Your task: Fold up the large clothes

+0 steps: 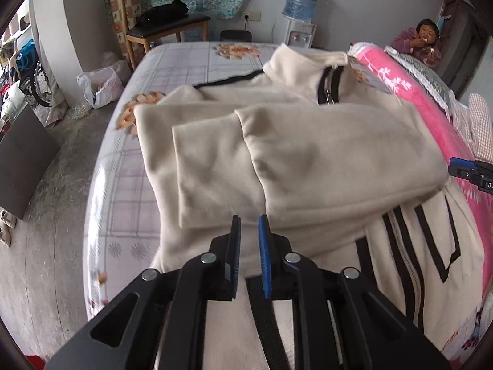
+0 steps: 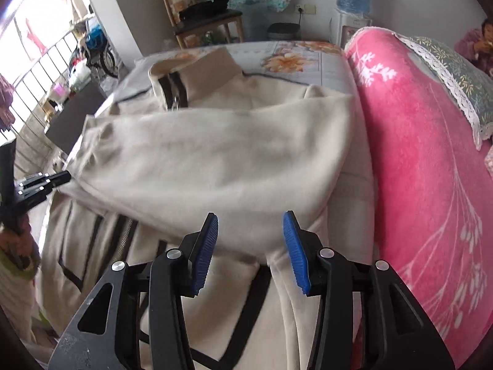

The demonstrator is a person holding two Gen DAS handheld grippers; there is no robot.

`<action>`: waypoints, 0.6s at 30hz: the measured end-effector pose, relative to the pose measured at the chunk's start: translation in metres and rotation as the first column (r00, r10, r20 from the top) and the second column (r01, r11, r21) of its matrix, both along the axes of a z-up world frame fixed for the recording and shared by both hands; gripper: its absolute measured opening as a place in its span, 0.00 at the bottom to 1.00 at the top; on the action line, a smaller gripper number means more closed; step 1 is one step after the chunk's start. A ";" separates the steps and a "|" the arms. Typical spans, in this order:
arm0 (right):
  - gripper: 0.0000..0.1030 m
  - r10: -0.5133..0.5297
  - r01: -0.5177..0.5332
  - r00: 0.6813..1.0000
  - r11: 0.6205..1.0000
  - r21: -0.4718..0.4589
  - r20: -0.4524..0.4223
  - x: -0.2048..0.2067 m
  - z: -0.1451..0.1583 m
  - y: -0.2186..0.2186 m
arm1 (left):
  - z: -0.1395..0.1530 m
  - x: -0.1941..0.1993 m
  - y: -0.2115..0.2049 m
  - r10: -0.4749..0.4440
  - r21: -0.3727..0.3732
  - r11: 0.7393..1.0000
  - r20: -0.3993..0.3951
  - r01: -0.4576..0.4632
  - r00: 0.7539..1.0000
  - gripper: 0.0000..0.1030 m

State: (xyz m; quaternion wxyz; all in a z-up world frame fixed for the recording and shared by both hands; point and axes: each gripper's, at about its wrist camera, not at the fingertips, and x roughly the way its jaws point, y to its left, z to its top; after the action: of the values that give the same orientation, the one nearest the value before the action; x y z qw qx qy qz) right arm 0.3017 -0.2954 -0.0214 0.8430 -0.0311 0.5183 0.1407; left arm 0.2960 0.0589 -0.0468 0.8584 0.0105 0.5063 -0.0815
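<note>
A cream fleece jacket (image 1: 308,154) with black stripes and a black zip lies spread on the bed (image 1: 129,185), collar towards the far end. Both sleeves are folded across its chest, one over the other. In the left wrist view my left gripper (image 1: 249,220) hovers over the near sleeve cuff, its jaws a narrow gap apart with nothing between them. My right gripper (image 2: 250,215) stands open above the jacket (image 2: 200,160) near its lower part, empty. Each gripper shows at the edge of the other's view: the left gripper (image 2: 46,182) and the right gripper (image 1: 471,172).
A pink blanket (image 2: 416,154) and a lace-edged pillow (image 2: 456,67) lie along the bed's right side. Beyond the bed stand a wooden chair (image 1: 160,21) with a black bag and a water dispenser (image 1: 300,15). A person (image 1: 425,40) sits at the back right. A plastic bag (image 1: 98,86) lies on the floor.
</note>
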 end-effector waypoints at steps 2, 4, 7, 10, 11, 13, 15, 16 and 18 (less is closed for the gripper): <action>0.42 -0.026 0.023 0.999 0.996 -0.091 -0.043 -0.001 -0.025 0.000 | -0.015 -0.005 -0.003 0.005 0.038 0.999 0.024 -0.006 1.000 0.15; 0.41 -0.047 0.043 0.998 0.994 -0.098 -0.031 -0.006 -0.027 -0.002 | -0.015 -0.008 -0.004 0.019 0.073 0.997 0.021 -0.020 1.000 0.16; 0.42 -0.059 0.060 0.998 0.997 -0.053 0.019 -0.032 0.003 -0.001 | 0.003 -0.027 0.002 0.048 0.029 0.998 0.039 -0.049 0.998 0.16; 0.42 -0.031 0.030 0.999 0.999 0.020 0.034 -0.071 0.018 0.003 | 0.016 -0.068 -0.001 0.027 0.012 1.000 0.074 -0.028 0.997 0.23; 0.42 -0.019 0.019 1.000 0.999 0.038 0.017 -0.083 0.015 0.006 | 0.015 -0.082 -0.004 0.016 0.001 1.000 0.064 -0.016 0.998 0.25; 0.42 -0.006 0.007 1.000 0.999 0.043 -0.023 -0.106 0.001 0.013 | 0.007 -0.107 -0.011 0.002 -0.006 1.000 0.026 -0.001 1.000 0.31; 0.42 -0.001 0.002 0.998 1.000 0.016 -0.058 -0.127 -0.019 0.020 | -0.008 -0.131 -0.018 -0.001 0.010 1.000 -0.017 0.002 1.000 0.33; 0.42 -0.012 0.012 0.997 1.000 -0.007 -0.071 -0.139 -0.028 0.022 | -0.015 -0.142 -0.020 0.001 0.018 1.000 -0.033 0.000 0.999 0.35; 0.42 -0.015 0.013 1.000 0.999 -0.044 -0.026 -0.166 -0.032 0.022 | -0.019 -0.166 -0.024 0.007 0.076 0.997 0.021 -0.008 1.000 0.40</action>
State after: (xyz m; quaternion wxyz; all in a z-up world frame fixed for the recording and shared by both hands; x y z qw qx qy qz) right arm 0.1359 -0.2731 -0.0530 0.8361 -0.0441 0.5326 0.1237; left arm 0.1305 0.0345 -0.0661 0.8629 0.0419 0.5001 -0.0589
